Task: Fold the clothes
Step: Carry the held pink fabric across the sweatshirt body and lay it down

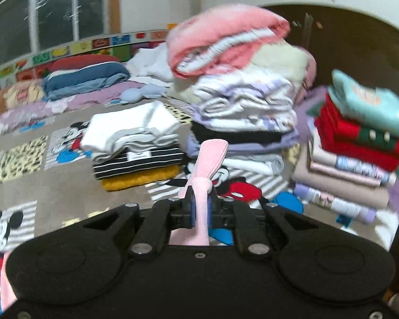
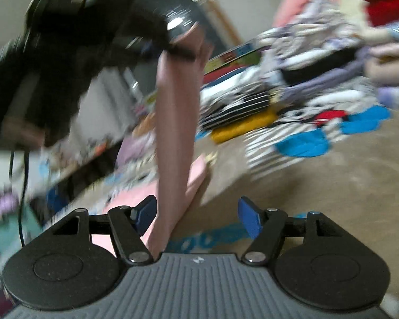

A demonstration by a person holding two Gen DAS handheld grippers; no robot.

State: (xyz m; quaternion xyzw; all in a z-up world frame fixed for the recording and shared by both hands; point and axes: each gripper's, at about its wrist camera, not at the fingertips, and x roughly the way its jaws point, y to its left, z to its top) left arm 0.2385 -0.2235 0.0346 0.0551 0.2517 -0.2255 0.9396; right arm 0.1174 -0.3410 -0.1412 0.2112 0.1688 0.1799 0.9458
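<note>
My left gripper [image 1: 201,204] is shut on a pale pink garment [image 1: 210,156]; a strip of it stands up from between the blue pads. In the blurred right wrist view the same pink garment [image 2: 173,138] hangs as a long band from the left gripper [image 2: 182,50] at the top down to the bed. My right gripper [image 2: 198,214] stands open below it. The band passes just inside the left one of its fingers [image 2: 146,212], and the pads do not press on it.
Folded clothes stand in piles on the cartoon-mouse blanket [image 1: 26,164]: a tall pile topped by a pink sweater [image 1: 226,45], a low striped pile on a mustard piece [image 1: 135,154], and a red and teal pile [image 1: 359,138] at the right. Pillows [image 1: 85,74] lie at the back.
</note>
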